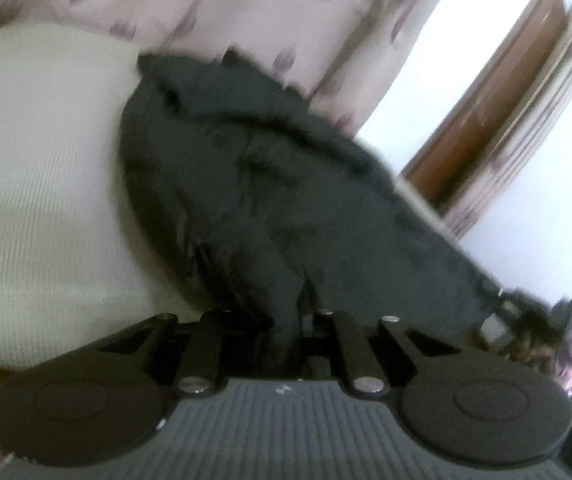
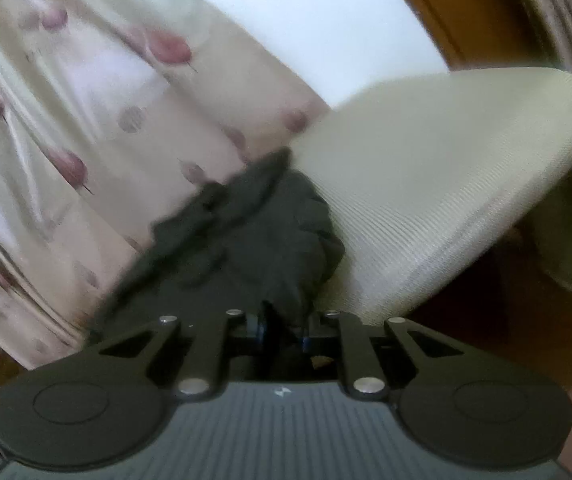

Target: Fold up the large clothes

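Both grippers are pinched on the same dark garment [image 1: 269, 184], which lies bunched on the cream mattress [image 1: 37, 184] against the patterned curtain [image 1: 213, 4]. In the left wrist view the left gripper [image 1: 300, 312] has its jaws drawn nearly together with a fold of the dark cloth running down between them, so it has hold of the fabric. From that grip the garment stretches up and away toward the curtain, its long axis slanting from lower right to upper left across the mattress. In the right wrist view the right gripper [image 2: 281, 320] is likewise closed to a narrow gap on a gathered edge of the garment [image 2: 245, 248], with the mattress [image 2: 426, 200] rising to its right and the curtain [image 2: 85, 120] to its left. Seen from each gripper the bulk of the cloth lies straight ahead, toward the curtain, so neither hand looks clearly nearer to it. Judging by this, the coming move depends on drawing the 2 held points apart or upward, away from the mattress, so the crumpled length opens out before any fold is laid. The blur hides which part of the garment each hand has.
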Demonstrator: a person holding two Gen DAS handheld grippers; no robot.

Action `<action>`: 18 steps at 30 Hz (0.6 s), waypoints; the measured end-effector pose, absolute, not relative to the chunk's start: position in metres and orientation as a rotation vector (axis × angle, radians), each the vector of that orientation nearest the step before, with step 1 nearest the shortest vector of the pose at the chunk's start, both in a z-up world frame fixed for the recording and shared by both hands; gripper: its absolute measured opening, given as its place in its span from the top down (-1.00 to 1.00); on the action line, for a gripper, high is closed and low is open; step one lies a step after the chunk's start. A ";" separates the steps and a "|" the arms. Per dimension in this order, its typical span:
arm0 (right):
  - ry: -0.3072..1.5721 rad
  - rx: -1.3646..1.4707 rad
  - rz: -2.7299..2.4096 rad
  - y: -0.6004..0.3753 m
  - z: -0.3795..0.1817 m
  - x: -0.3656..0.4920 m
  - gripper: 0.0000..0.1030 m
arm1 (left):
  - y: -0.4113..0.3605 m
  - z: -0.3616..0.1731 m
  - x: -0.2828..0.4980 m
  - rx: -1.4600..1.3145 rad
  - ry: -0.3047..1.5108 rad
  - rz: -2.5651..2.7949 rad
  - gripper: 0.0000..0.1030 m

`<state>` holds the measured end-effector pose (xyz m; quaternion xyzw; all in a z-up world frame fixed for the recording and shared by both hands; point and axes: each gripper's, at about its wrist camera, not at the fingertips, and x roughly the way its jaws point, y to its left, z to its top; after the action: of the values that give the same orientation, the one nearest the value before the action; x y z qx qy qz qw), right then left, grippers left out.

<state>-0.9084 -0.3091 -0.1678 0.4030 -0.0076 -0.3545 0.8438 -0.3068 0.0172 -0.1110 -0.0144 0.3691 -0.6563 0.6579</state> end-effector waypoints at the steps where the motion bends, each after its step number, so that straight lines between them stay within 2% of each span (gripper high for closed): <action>1: -0.038 0.855 -0.736 -0.308 -0.163 -0.910 0.71 | 0.019 -0.105 -0.307 -0.068 0.822 -1.490 0.73; 18: -0.200 0.863 -0.608 -0.330 -0.102 -0.891 0.71 | 0.011 -0.045 -0.309 -0.233 0.664 -1.429 0.73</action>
<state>-0.8905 -0.3305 -0.1022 0.4111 -0.0954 -0.2898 0.8590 -0.3088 0.0111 -0.0453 -0.1043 0.2980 -0.6413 0.6993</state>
